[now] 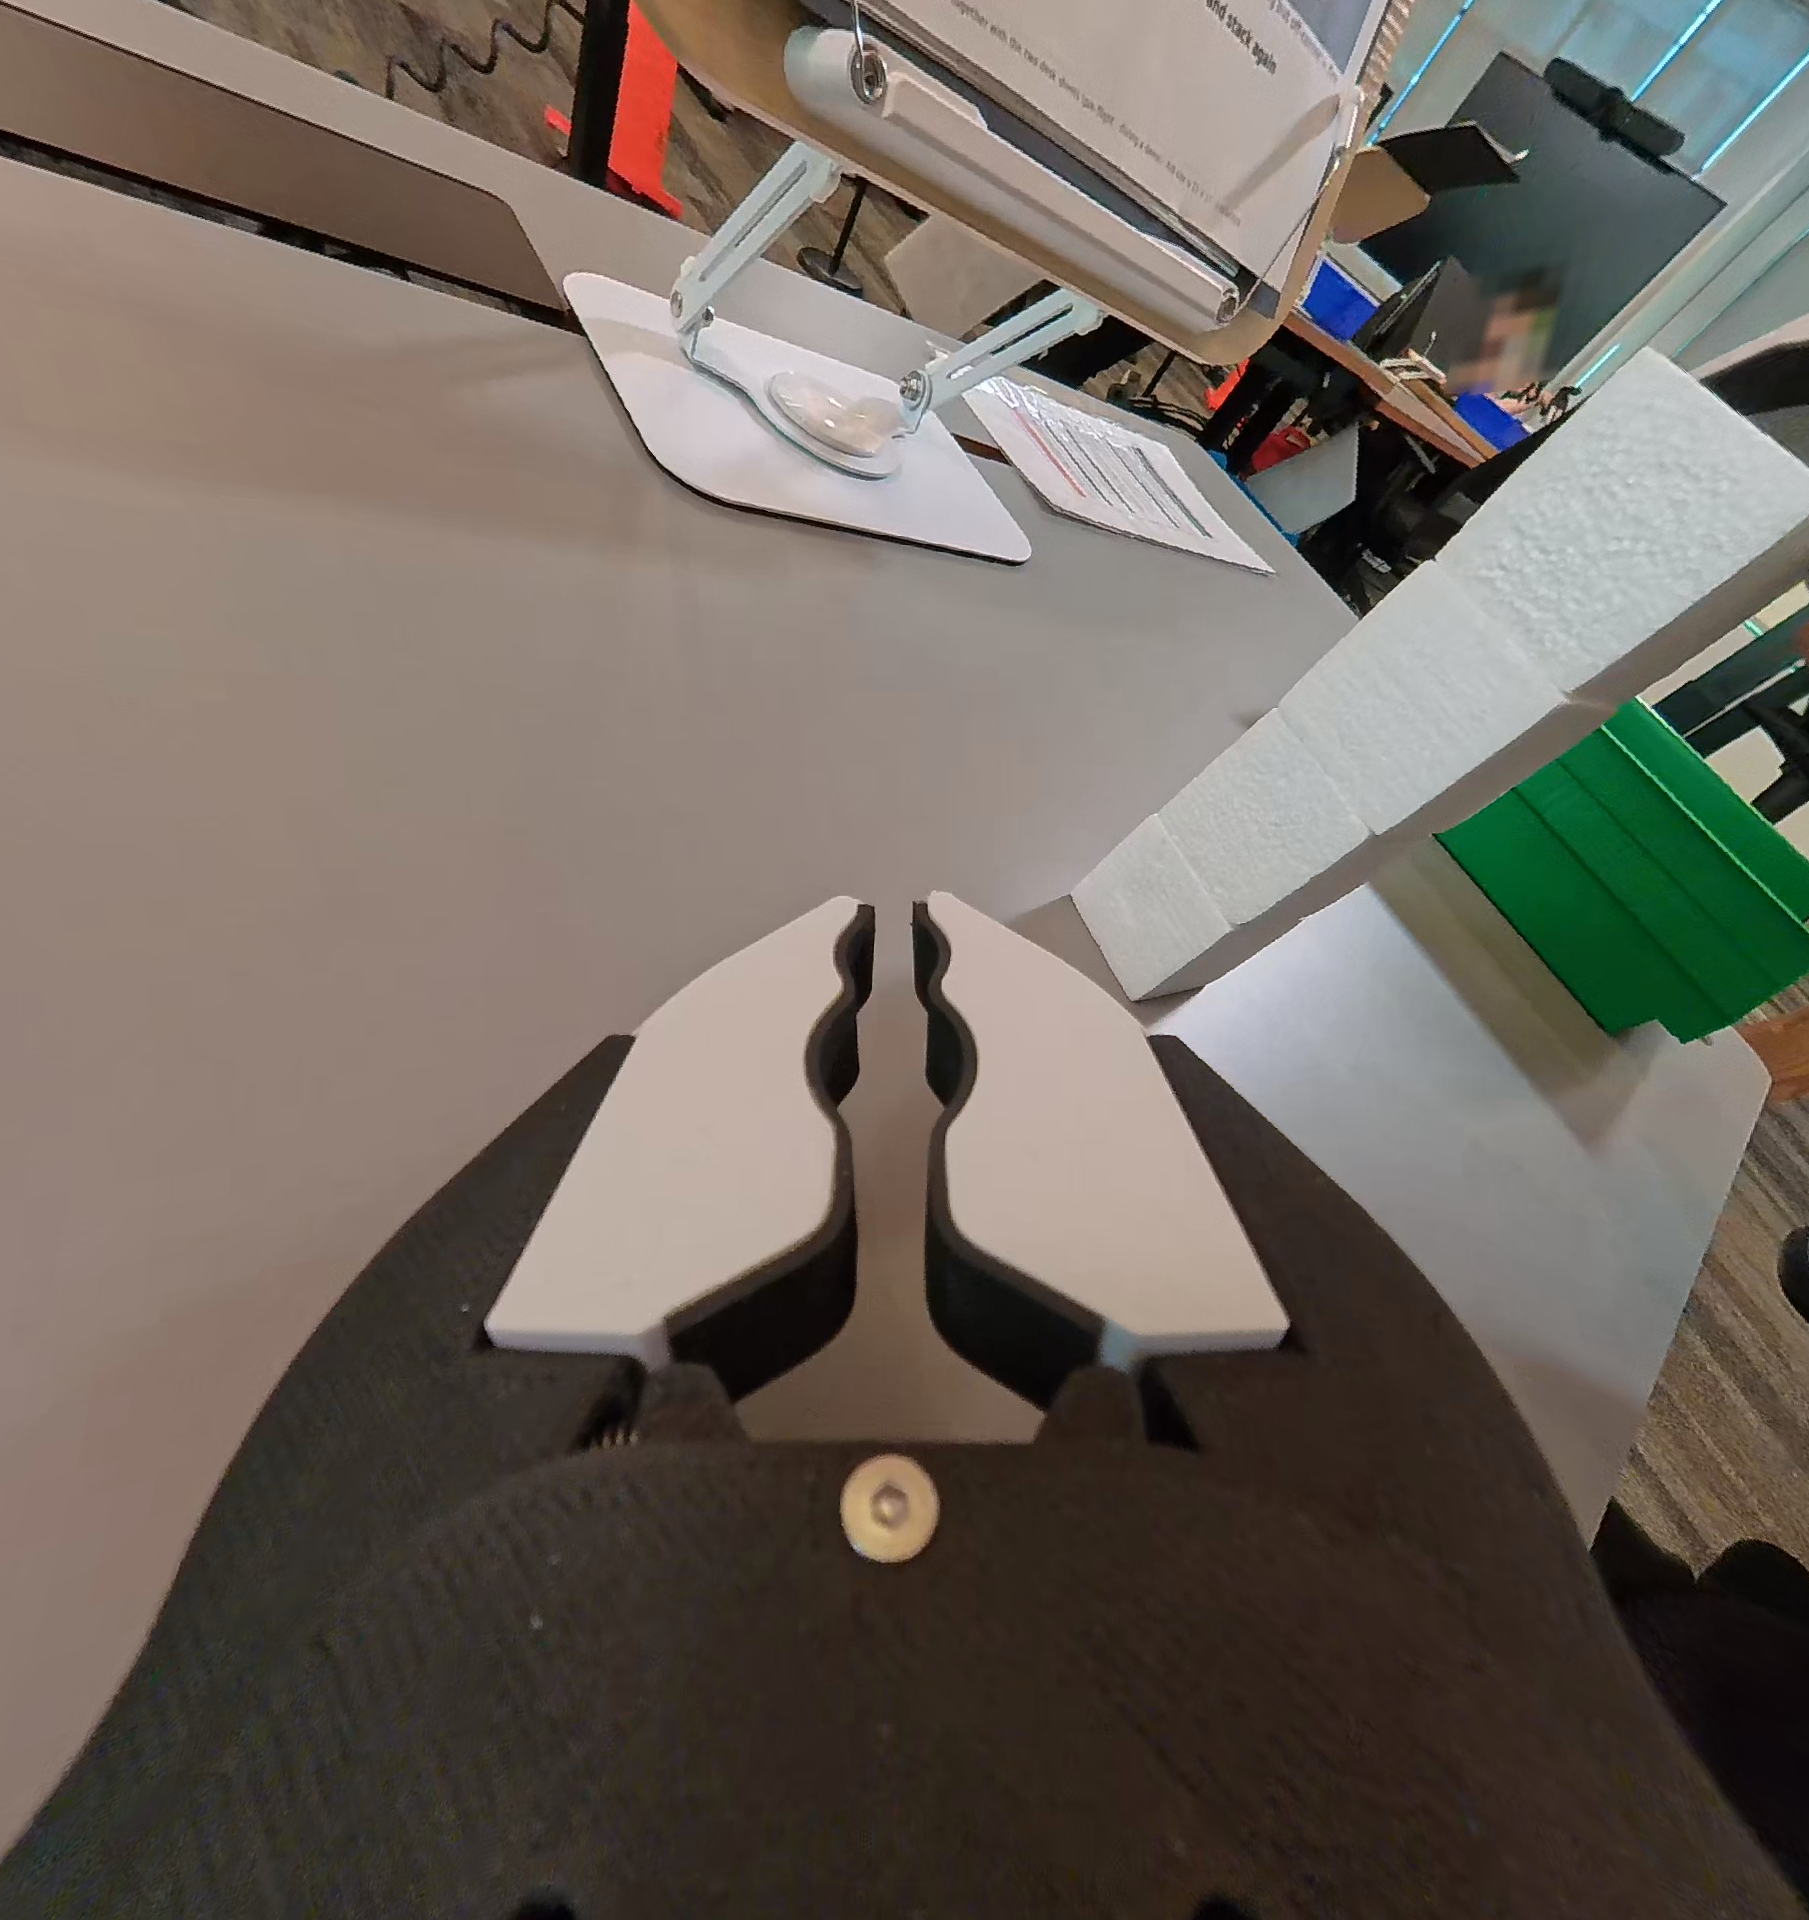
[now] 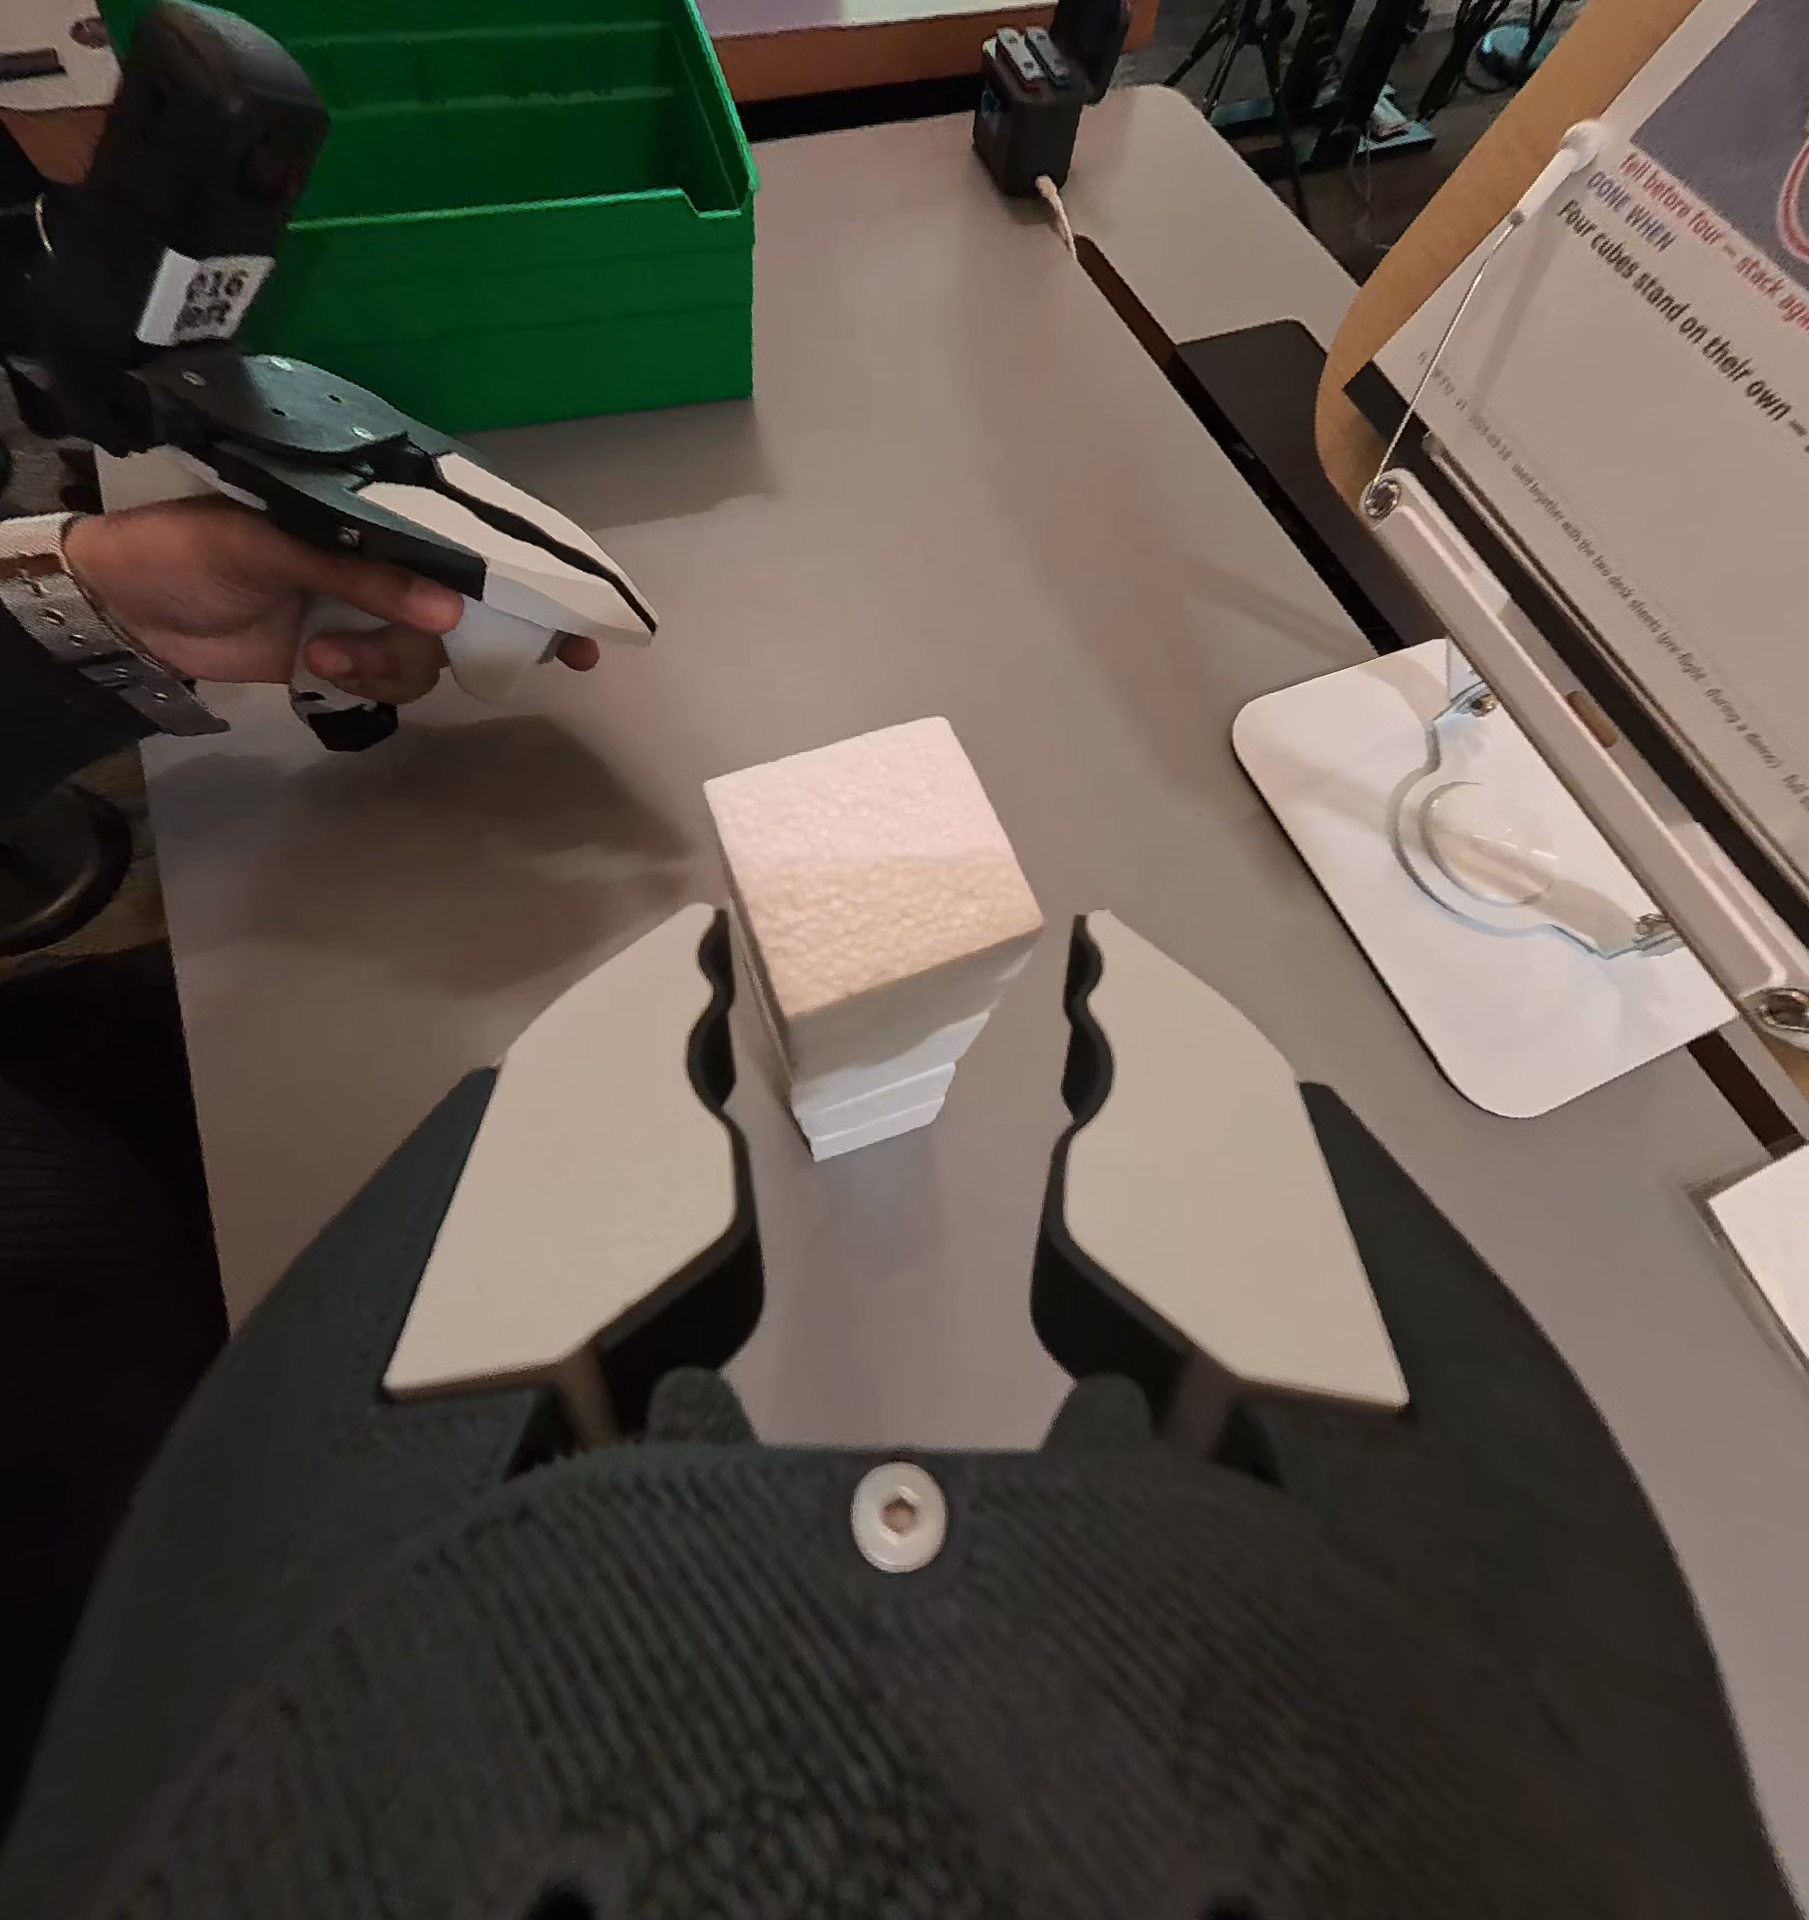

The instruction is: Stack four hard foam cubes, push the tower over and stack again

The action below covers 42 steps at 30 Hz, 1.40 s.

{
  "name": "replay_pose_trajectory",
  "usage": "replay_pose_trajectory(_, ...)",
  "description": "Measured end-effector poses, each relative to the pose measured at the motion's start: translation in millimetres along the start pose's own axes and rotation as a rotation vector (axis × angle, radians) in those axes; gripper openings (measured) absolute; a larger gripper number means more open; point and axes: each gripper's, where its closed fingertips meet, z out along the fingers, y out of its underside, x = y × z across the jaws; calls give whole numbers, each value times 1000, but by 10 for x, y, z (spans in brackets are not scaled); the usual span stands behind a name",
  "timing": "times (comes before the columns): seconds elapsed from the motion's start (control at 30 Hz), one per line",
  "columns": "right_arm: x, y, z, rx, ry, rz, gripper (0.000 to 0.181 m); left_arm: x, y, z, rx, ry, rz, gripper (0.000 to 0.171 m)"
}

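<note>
One foam stack (image 2: pixel 869 862) is standing between your right claw's (image 2: pixel 900 920) released, wide-spread jaws; contact unclear. Your left claw (image 1: pixel 894 914) is hovering clenched, empty, the stack off to its right.

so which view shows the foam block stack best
The right wrist view: it looks down on the white foam stack, showing its top face and stepped layers, with the open right gripper around the top block. The left wrist view catches the stack only sideways at its right edge, beyond the shut left gripper.
</note>
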Motion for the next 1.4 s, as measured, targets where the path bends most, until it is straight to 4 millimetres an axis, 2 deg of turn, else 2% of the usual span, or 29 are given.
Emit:
replay_pose_trajectory(0.23, -23, -107, -118, 53, -16, 12, 70, 1, 2, 1, -1, -2, 2, 7)
replay_pose_trajectory(0.6, 212, -333, -340, 186, 103, 88, 62, 5, 5, 2, -2, -2, 3, 7)
replay_pose_trajectory(0.83, 454, -332, -434, 190, 265, 90, 55, 16, 18, 10, -7, -2, 9, 7)
replay_pose_trajectory(1.4, 593, -324, -428, 214, 348, 123, 48, 15, 22, 11, -8, -4, 12, 7)
